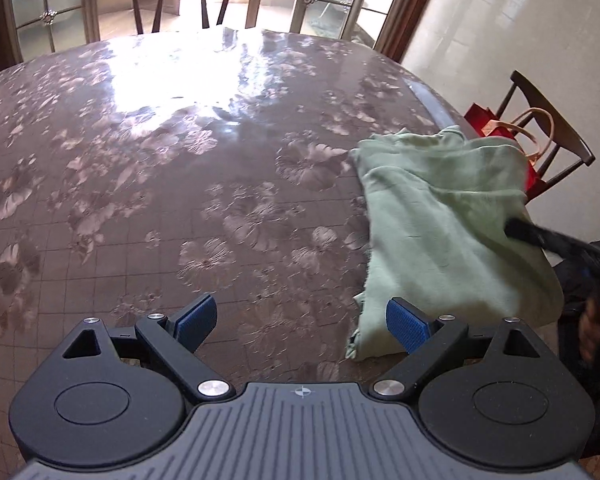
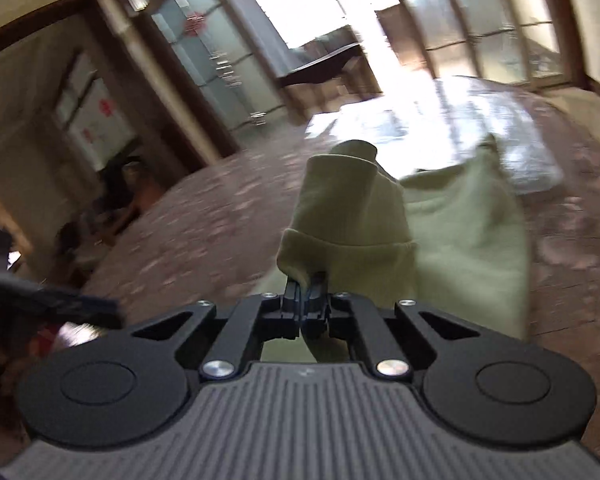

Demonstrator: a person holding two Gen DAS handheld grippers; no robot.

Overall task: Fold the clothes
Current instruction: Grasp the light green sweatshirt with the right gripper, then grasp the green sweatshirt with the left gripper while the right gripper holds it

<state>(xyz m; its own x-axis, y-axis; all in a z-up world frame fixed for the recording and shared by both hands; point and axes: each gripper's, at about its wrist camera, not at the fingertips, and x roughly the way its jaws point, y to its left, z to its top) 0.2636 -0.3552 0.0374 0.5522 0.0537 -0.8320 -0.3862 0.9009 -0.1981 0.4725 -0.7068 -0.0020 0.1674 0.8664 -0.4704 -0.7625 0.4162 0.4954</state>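
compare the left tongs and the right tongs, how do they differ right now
The left tongs stand wide open; the right tongs are shut. The left tongs hold nothing, with only the table between their pads; the right tongs pinch the green cloth and lift a fold. Both share the same black build.

The right wrist view was smeared by motion, so the table (image 2: 220, 232) pattern could not be read. The green garment (image 2: 352, 216) hid the right tongs' (image 2: 305, 280) tips. The red bag (image 1: 534, 176) sat half hidden behind cloth.
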